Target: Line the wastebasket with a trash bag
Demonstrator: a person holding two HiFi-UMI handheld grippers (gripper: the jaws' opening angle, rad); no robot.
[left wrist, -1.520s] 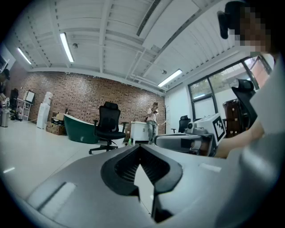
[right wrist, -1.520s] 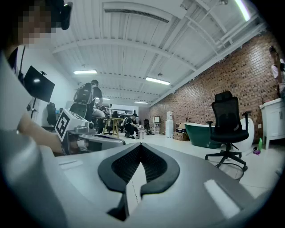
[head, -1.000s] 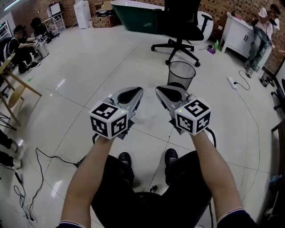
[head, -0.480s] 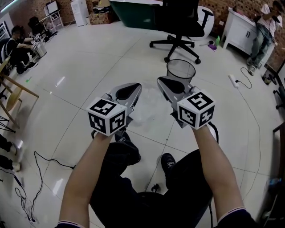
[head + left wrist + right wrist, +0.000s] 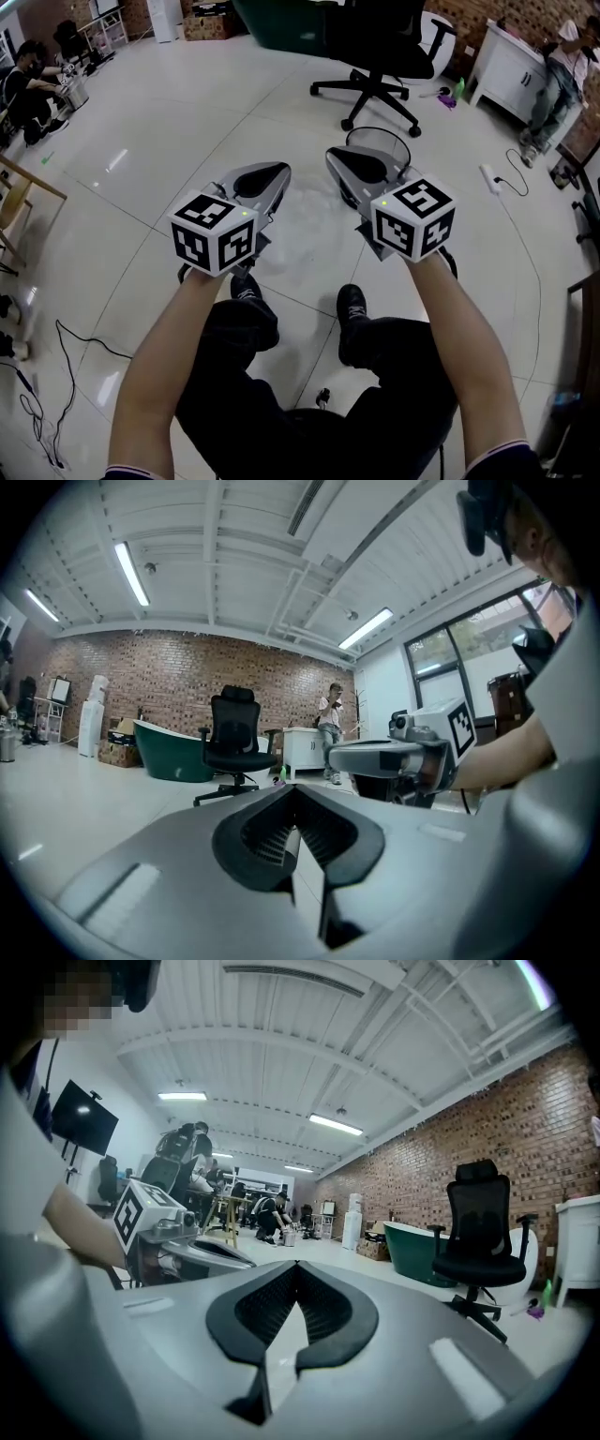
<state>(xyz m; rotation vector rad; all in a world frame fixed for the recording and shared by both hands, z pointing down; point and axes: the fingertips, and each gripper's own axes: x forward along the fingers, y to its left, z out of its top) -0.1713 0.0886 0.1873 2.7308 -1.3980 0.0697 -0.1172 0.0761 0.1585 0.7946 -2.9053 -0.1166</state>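
Note:
A black mesh wastebasket stands on the pale tiled floor just beyond my right gripper, which hides its near side. My left gripper is held level beside the right one, a hand's width apart. Both have their jaws shut. A thin, clear, crinkled trash bag hangs between them and is hard to make out against the floor. In the left gripper view a pale strip of film sits pinched in the left gripper. The right gripper shows the same pale film in its gap.
A black office chair stands behind the basket, with a green bathtub beyond it. A white cabinet and a person are at the far right. A power strip and cables lie on the floor. People sit at far left.
Both grippers have moved forward together towards the wastebasket, which now lies closer and partly behind the right gripper. The feet below have stepped. Both jaws stay shut.

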